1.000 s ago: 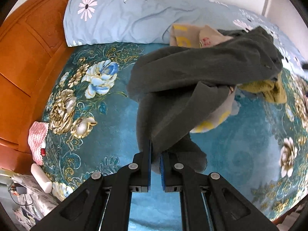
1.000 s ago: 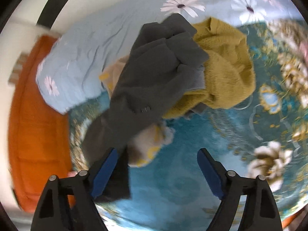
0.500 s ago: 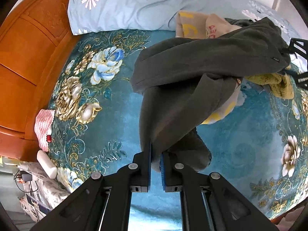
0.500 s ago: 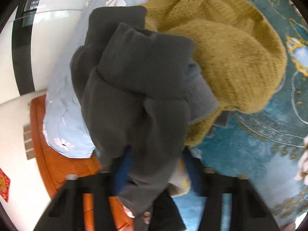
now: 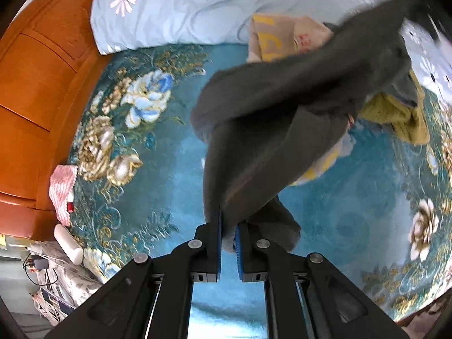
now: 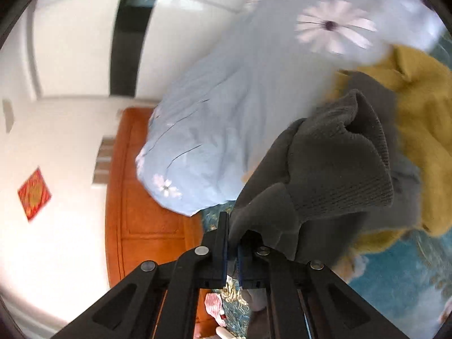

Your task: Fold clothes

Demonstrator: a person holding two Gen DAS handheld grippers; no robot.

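A dark grey garment (image 5: 282, 118) stretches across the teal floral bedspread (image 5: 158, 163). My left gripper (image 5: 228, 226) is shut on its lower end, with cloth pinched between the blue pads. The garment's far end lifts toward the upper right, blurred. In the right wrist view my right gripper (image 6: 232, 243) is shut on the same grey garment (image 6: 325, 169), whose ribbed cuff bunches above the fingers. A mustard knitted sweater (image 6: 418, 130) lies under and beside it, seen also as a mustard sweater (image 5: 395, 113). A beige garment with yellow print (image 5: 279, 36) lies beneath the pile.
A light blue daisy-print duvet (image 5: 197, 11) is bunched at the head of the bed, against the orange wooden headboard (image 5: 34, 79). A pink-white knitted cloth (image 5: 62, 186) and a white bottle (image 5: 69, 244) sit at the bed's left edge. White wall (image 6: 56, 141) with a red paper square (image 6: 34, 195).
The right gripper went from open, closed in on the grey garment's upper end and shut on it, lifting it. The left gripper stayed shut on the lower end.
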